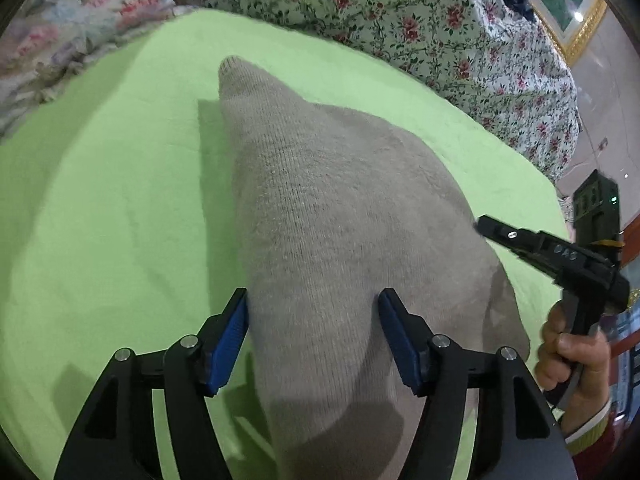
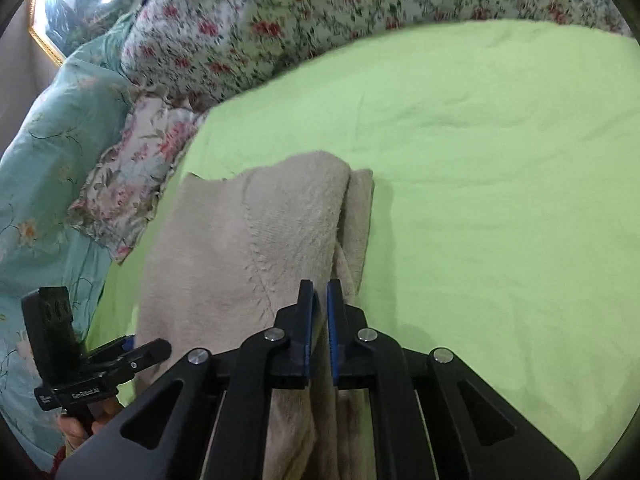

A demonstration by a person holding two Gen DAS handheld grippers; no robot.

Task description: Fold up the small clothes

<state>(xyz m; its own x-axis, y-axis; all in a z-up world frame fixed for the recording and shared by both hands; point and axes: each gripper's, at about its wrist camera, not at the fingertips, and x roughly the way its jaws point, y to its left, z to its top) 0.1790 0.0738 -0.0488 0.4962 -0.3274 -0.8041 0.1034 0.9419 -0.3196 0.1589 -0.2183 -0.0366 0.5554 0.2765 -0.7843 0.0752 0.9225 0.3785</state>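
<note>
A beige knitted garment [image 1: 320, 184] lies lengthwise on a green sheet [image 1: 100, 200], and its near end rises toward the camera. My left gripper [image 1: 314, 312] stands wide, blue pads either side of the cloth; the garment runs between the fingers and spreads past the right one. The right gripper [image 1: 480, 224] meets the garment's right edge. In the right wrist view the garment [image 2: 240, 240] is folded along its right side, and my right gripper [image 2: 322, 292] is shut on that raised edge. The left gripper [image 2: 148, 350] shows at the lower left.
Floral bedding [image 1: 440, 20] is piled along the far side of the sheet. A floral pillow [image 2: 132, 184] and a teal cover [image 2: 48, 140] lie to the left. Bare green sheet [image 2: 500, 200] stretches right of the garment. A person's hand [image 1: 572, 356] holds the right gripper's handle.
</note>
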